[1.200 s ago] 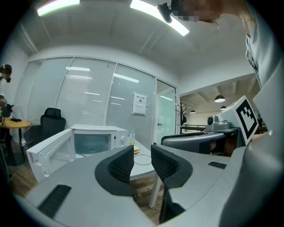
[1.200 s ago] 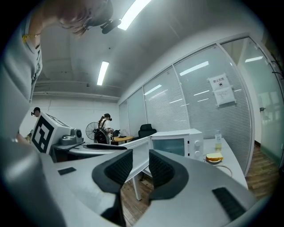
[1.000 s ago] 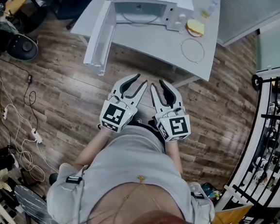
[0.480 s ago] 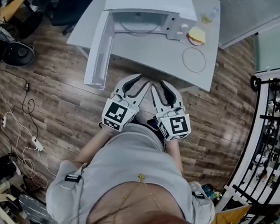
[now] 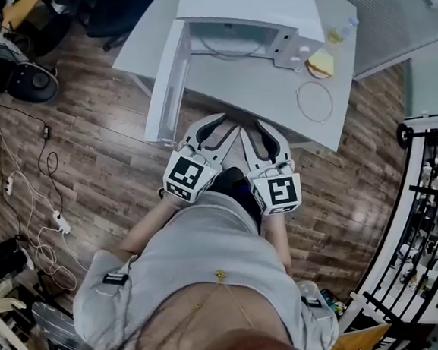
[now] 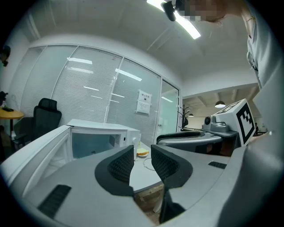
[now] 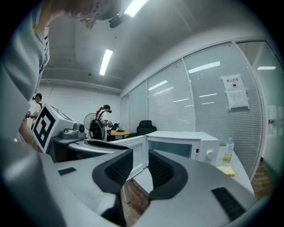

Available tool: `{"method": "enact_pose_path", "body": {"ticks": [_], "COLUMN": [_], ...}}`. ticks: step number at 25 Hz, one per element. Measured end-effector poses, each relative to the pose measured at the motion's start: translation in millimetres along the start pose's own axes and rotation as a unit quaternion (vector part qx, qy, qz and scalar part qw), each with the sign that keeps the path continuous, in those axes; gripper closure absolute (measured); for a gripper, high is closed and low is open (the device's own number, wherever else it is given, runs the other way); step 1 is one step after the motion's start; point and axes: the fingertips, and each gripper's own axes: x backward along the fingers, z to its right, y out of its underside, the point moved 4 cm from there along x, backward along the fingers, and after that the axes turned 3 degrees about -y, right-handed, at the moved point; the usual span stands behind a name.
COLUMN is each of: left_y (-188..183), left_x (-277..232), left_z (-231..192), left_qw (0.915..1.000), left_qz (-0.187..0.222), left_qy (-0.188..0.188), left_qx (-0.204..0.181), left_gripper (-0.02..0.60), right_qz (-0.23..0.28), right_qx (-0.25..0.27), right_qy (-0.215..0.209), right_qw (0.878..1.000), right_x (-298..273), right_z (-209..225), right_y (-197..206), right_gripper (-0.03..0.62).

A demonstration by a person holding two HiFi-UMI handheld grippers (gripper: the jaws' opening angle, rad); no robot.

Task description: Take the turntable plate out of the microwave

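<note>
The white microwave [image 5: 254, 15] stands on a white table [image 5: 272, 89], its door [image 5: 167, 87] swung wide to the left. Inside the cavity only a thin curved rim of the glass turntable plate [image 5: 227, 54] shows. In both gripper views the cavity [image 6: 91, 144] [image 7: 175, 150] looks pale blue and the plate cannot be made out. My left gripper [image 5: 226, 126] and right gripper [image 5: 255, 133] hang side by side at the table's near edge, short of the microwave. Each is open, with nothing between the pads [image 6: 122, 164] [image 7: 119, 167].
A thin ring [image 5: 315, 101] lies on the table right of the microwave, with a yellow sandwich-like item [image 5: 320, 64] and a small bottle [image 5: 341, 32] behind it. Cables [image 5: 33, 225] trail on the wooden floor at left. A black rack [image 5: 436, 212] stands at right. People [image 7: 104, 119] stand far off.
Both grippers have moved forward together to the table's near edge, and the microwave and table sit closer in view. The jaw gaps look the same.
</note>
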Motion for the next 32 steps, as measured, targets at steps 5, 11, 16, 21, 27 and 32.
{"method": "enact_pose_path", "body": {"ticks": [5,11,16,21,27,32], "left_y": [-3,-2,-6,-12,-27,-39], "left_x": [-9,-36,-62,-92,-127,-151], "left_z": [-13,-26,-39,-56,-70,-80], "left_qw": [0.9999,0.9996,0.9988,0.9976,0.9956,0.993], "left_qz": [0.005,0.002,0.003,0.002,0.008,0.014], "left_qy": [-0.011,-0.017,-0.031,-0.048,-0.076,-0.107], "left_qx": [0.009,0.022,0.039,0.051,0.054,0.048], "left_gripper": [0.46,0.46,0.46,0.46,0.46,0.46], "right_qz": [-0.004,-0.007,-0.001,-0.006,-0.003,0.005], "right_qx": [0.002,-0.015,-0.032,-0.029,-0.013,-0.005], "right_qy": [-0.006,-0.01,-0.021,-0.035,-0.069,-0.105], "right_qw": [1.0,1.0,0.999,0.999,0.998,0.994], "right_x": [-15,-34,-52,-72,-97,-115], "right_z": [7,35,64,91,124,147], "right_y": [-2,0,-4,-8,-20,-28], "right_gripper": [0.48,0.48,0.48,0.48,0.48,0.48]}}
